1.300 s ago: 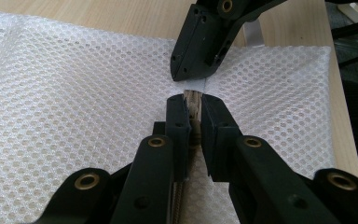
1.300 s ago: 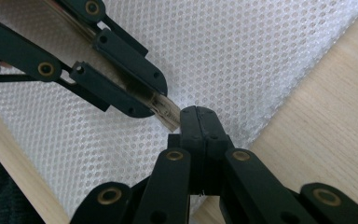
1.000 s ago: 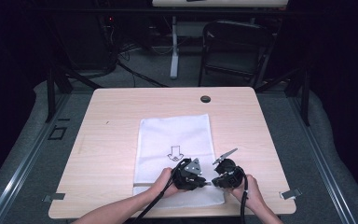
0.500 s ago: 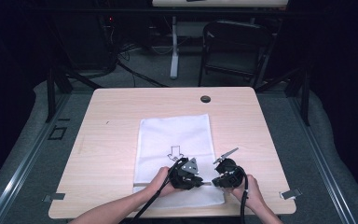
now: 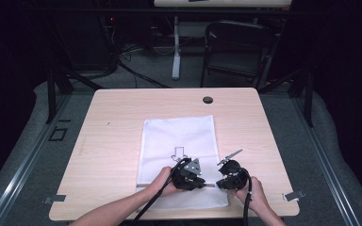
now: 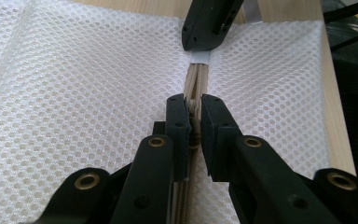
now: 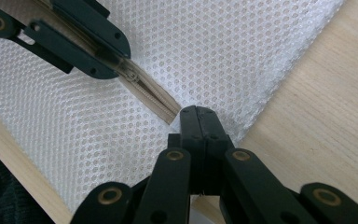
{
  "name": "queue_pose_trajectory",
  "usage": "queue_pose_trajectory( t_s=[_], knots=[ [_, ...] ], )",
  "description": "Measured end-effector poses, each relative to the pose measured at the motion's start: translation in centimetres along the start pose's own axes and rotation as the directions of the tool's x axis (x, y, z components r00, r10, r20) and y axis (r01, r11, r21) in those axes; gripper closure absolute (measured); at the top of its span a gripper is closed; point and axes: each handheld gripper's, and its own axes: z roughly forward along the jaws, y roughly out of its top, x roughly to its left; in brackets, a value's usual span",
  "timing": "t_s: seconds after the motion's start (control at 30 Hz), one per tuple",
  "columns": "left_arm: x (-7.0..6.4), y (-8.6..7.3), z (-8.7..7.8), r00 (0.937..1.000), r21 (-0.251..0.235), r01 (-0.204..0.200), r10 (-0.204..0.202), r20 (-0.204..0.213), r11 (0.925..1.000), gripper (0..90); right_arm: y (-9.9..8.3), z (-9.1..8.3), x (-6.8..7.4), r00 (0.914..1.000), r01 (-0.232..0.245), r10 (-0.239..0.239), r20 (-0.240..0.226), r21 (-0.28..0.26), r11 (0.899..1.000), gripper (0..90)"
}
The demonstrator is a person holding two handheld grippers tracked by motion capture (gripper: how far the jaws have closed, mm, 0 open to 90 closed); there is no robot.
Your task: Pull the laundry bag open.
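Observation:
A white mesh bag (image 5: 179, 136) lies flat on the wooden table (image 5: 118, 122), with a tan zipper (image 6: 196, 81) running along its near end. My left gripper (image 6: 194, 123) is shut on the zipper slider (image 7: 129, 74), which is partly hidden between its jaws. Just beyond it, my right gripper (image 7: 198, 116) is shut on the grey tab (image 6: 200, 57) at the zipper's end, near the bag's corner. In the high view the left gripper (image 5: 199, 181) and right gripper (image 5: 218, 182) face each other closely at the bag's near edge.
A black arrow (image 5: 178, 153) is printed on the bag. A round black grommet (image 5: 208, 100) sits at the table's far edge. A dark chair (image 5: 238, 47) and cables stand beyond the table. Bare wood (image 7: 326, 107) shows to the right of the bag.
My left gripper slid a little left along the zipper, then eased back right. The right gripper held still.

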Motion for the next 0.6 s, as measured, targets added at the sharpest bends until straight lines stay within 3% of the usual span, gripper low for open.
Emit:
queue_pose_trajectory(
  t_s=[0.03,0.07,0.6],
  knots=[
    [0.01,-0.02,-0.11,1.0000,0.009,-0.003,0.003,-0.002,1.0000,82.2,-0.16,0.28,0.21,0.9994,-0.034,0.034,-0.003,-0.041,0.999,90.0],
    [0.04,-0.12,-0.12,1.0000,0.000,0.001,-0.001,0.004,1.0000,82.2,0.05,-0.09,-0.14,0.9999,0.013,-0.013,-0.009,0.012,1.000,90.0],
    [0.33,-0.80,-0.91,0.9998,0.007,0.003,-0.003,0.021,1.0000,82.2,-0.10,-0.13,-0.32,0.9998,-0.003,0.003,-0.019,0.008,1.000,90.0]
  ],
)
